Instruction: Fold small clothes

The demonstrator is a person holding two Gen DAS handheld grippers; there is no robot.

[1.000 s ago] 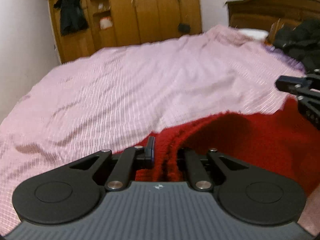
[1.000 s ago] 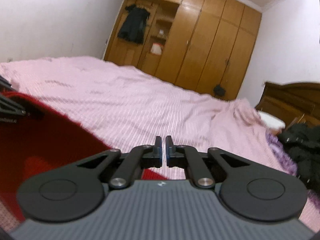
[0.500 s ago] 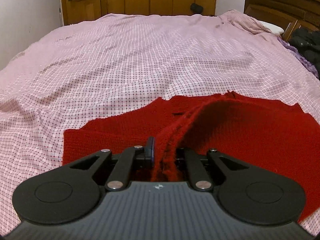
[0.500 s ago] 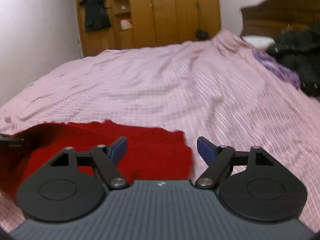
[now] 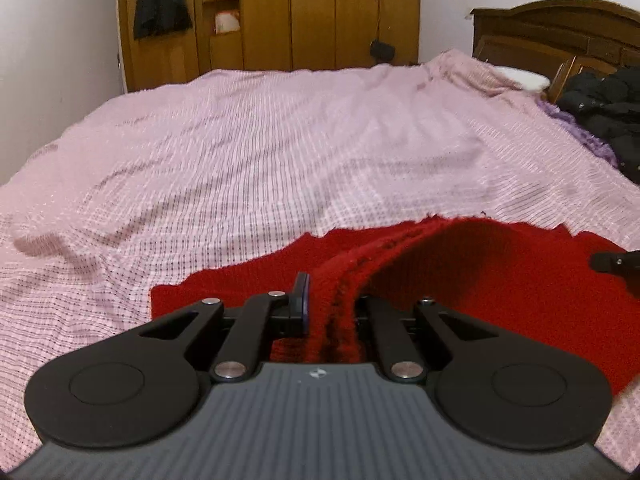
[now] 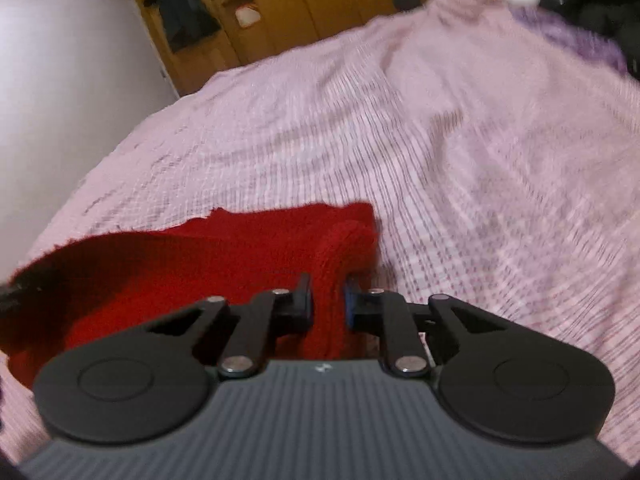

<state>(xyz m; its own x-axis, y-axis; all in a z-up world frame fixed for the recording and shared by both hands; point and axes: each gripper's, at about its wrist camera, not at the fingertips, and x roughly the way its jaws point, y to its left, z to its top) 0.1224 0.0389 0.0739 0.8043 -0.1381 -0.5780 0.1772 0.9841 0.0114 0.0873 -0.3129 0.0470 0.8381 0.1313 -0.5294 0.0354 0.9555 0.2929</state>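
Note:
A red knit garment [image 5: 480, 280] lies on the pink checked bedspread [image 5: 280, 160] close in front of me. My left gripper [image 5: 332, 308] is shut on a raised fold of its edge, which arches up from the bed. The tip of my right gripper [image 5: 616, 262] shows at the right edge of the left wrist view. In the right wrist view, my right gripper [image 6: 328, 304] is closing its jaws on the garment's [image 6: 180, 272] right corner, and the pads press on the bunched knit. That view is motion-blurred.
A wooden wardrobe [image 5: 320, 12] with a dark coat hanging on it stands beyond the bed. A dark headboard [image 5: 560, 40], a black jacket [image 5: 608, 108] and a purple cloth [image 5: 580, 132] sit at the far right.
My right gripper, shut and empty a second ago, opened over the garment's right corner and has closed on it, rolling as it went. The left gripper kept its hold on the fold.

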